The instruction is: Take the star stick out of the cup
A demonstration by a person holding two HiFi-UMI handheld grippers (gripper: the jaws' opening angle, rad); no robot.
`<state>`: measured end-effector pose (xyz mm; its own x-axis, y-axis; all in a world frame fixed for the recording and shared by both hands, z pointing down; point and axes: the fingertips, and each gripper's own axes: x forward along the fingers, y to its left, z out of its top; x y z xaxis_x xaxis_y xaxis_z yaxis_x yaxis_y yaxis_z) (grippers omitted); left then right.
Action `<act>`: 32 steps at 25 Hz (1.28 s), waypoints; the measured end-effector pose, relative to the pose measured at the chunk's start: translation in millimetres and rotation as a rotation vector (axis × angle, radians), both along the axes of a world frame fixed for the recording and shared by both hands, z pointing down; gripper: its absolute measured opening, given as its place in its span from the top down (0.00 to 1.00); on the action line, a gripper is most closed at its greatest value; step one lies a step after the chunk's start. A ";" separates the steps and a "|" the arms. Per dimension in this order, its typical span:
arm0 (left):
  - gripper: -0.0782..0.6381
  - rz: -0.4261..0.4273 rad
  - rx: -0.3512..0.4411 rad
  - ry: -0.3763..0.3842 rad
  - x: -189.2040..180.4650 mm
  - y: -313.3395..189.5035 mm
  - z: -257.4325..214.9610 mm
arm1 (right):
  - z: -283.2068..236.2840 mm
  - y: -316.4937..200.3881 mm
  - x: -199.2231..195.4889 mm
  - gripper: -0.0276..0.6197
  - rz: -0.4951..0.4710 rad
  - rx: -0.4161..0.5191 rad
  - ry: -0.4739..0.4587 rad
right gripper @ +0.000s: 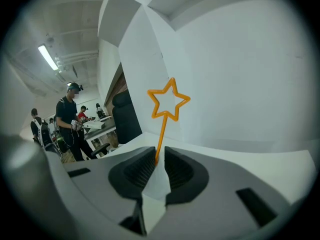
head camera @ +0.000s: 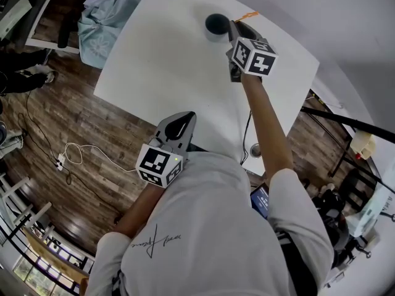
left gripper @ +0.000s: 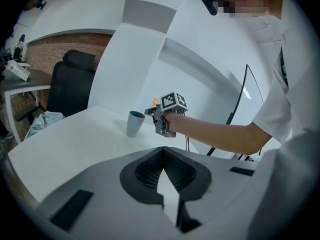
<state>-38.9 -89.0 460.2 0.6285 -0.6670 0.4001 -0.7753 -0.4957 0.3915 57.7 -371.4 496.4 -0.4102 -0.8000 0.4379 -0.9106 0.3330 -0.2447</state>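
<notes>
1. Seeing right gripper clamped on the star stick. Both jaws pinched on the lower end of the thin orange stem, with the star outline upright above them.
2. Placing that gripper at the far side of the white table, just right of the cup, with its tips level with the rim.
3. Reading the cup as upright on the far part of the table, pale outside and dark inside. Can't see anything poking out of it.
4. Putting the star stick clear of the cup. In head view, only an orange bit past the gripper tips, just right of the rim. In left gripper view, that same orange bit up above the right gripper, right of the cup and apart from it.
5. Seeing left gripper with jaws closed tip to tip and nothing between them. Only bare table visible through the gap lower down.
6. Placing it at the near edge of the table, well apart from the cup and aimed towards it.
7. Around the table:
   - black chair at the far left
   - pale blue cloth off the table's left edge
   - white cable on the wood floor
   - people standing in the background of right gripper view
</notes>
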 end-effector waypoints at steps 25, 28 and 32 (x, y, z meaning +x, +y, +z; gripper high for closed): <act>0.88 0.001 -0.001 0.024 0.7 4.1 -2.1 | -10.7 9.1 -2.1 0.92 -0.026 0.009 0.001; 0.88 0.000 0.004 0.026 1.1 4.7 -3.9 | -14.6 11.2 -0.1 0.92 -0.026 0.016 0.000; 0.88 0.001 0.013 0.028 2.0 5.3 -7.3 | -21.9 14.4 1.6 0.92 -0.029 0.031 0.001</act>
